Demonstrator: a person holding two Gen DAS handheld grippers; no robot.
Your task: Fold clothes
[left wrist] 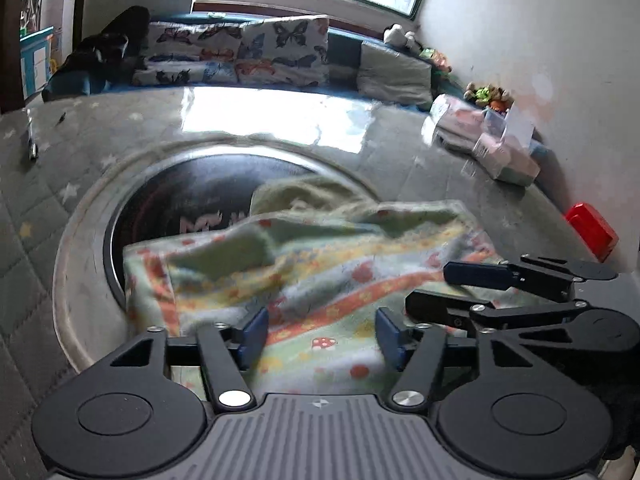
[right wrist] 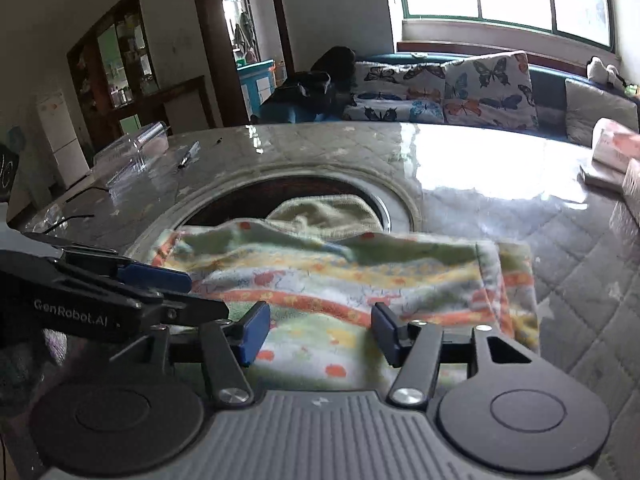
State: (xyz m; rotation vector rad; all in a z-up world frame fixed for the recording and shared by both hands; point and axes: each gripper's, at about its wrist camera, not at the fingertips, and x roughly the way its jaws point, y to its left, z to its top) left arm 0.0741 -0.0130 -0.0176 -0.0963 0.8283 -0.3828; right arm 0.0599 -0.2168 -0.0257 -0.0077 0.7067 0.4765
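From your left wrist cam, your left gripper [left wrist: 320,334] is spread wide with nothing between the blue pads [left wrist: 253,334], sitting low over the near edge of the flowery towel [left wrist: 304,276]. The towel's rumpled and lies half over the round dark inset [left wrist: 192,196] in the quilted table cover [left wrist: 48,208], spilling toward 6 o'clock. Your right gripper [left wrist: 452,288] pokes in at 3 o'clock, right at the towel's edge, with a gap between its fingers. A red box [left wrist: 591,230] sits out by the wall at 3 o'clock. Over on the right wrist cam, the right gripper [right wrist: 320,334] is just as wide and gripping nothing, over the towel [right wrist: 344,276]. Your left gripper [right wrist: 200,292] comes in from 9 o'clock, touching the towel's left edge. Butterfly cushions [right wrist: 448,92] sit at 12 o'clock.
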